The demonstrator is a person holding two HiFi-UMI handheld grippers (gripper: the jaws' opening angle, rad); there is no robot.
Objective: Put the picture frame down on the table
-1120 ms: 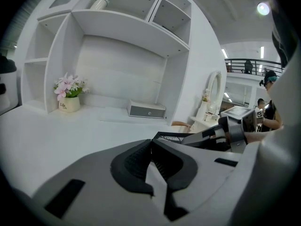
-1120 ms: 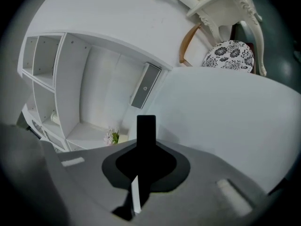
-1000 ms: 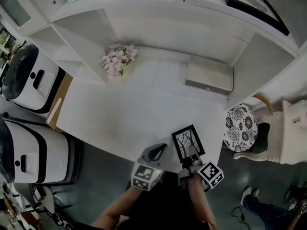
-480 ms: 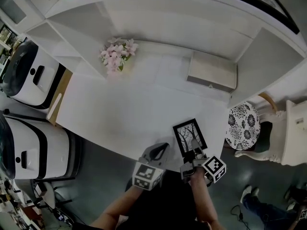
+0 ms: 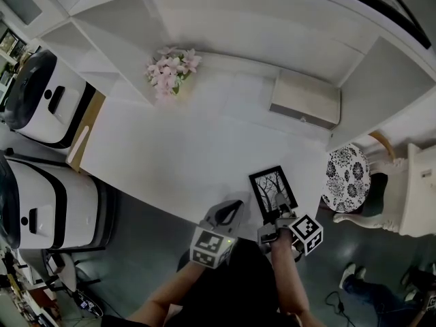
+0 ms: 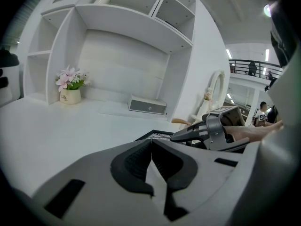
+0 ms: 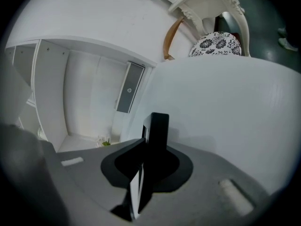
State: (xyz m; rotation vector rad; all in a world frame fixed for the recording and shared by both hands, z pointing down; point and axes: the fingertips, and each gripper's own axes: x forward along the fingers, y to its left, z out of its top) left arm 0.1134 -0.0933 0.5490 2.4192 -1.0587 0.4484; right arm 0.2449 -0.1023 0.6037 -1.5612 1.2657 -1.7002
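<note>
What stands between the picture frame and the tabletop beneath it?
Nothing visible: the picture frame, gripped by the right gripper, is over bare table near its front edge; the flowers and box stand far back.

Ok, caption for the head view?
Right gripper holds the frame at the table's near edge; left gripper shut beside it.

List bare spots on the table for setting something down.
Widest free patch: the middle and left of the table, between the flower pot at the back, the drawer box at back right, and the near edge. A narrower bare strip lies between pot and box. Crowded: the near right corner, where the picture frame, right gripper and left gripper cluster.
</note>
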